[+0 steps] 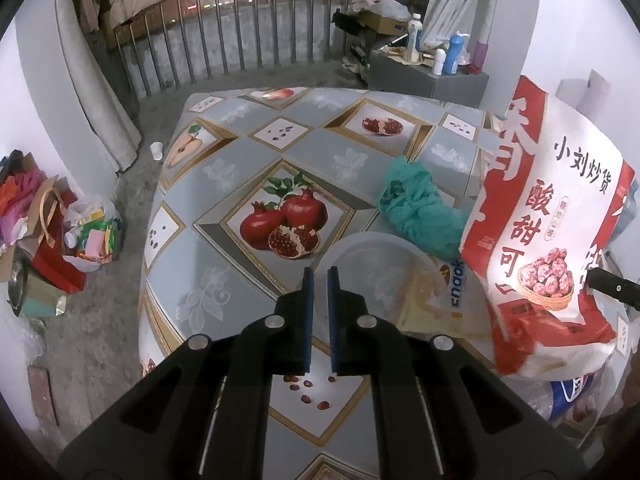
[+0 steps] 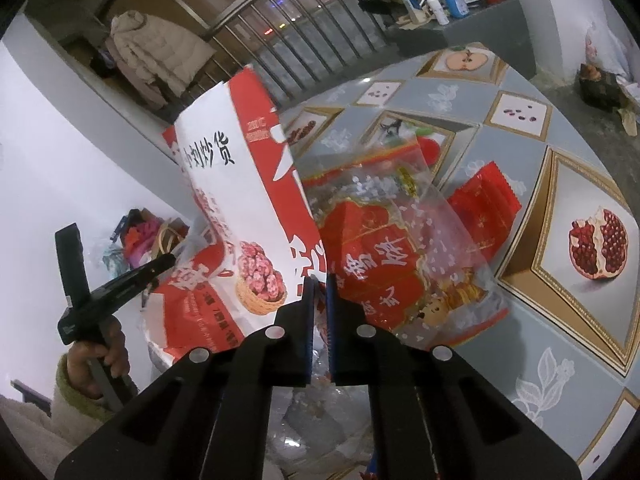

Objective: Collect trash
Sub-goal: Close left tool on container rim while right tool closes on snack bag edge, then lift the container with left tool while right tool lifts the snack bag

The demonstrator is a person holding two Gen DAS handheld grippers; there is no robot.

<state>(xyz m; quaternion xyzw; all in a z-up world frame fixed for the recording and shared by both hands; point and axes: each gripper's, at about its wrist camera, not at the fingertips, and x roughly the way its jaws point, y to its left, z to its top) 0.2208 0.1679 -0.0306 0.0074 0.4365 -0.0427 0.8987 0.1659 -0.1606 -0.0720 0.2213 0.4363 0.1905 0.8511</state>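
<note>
Right tongs clenched on the lower edge of the red-and-white snack bag, held upright above the desk edge. Left tongs nearly closed, gripping nothing, hovering over the desk beside a grey plate; the bag hangs to their right. A teal plastic bag lies behind the plate.

The red-and-white snack bag hides the surface's right side and most of the right tongs. A yellow wrapper lies half under it. Print on the clear packet blurs; its lower corner sits behind the tongs' fingers.
</note>
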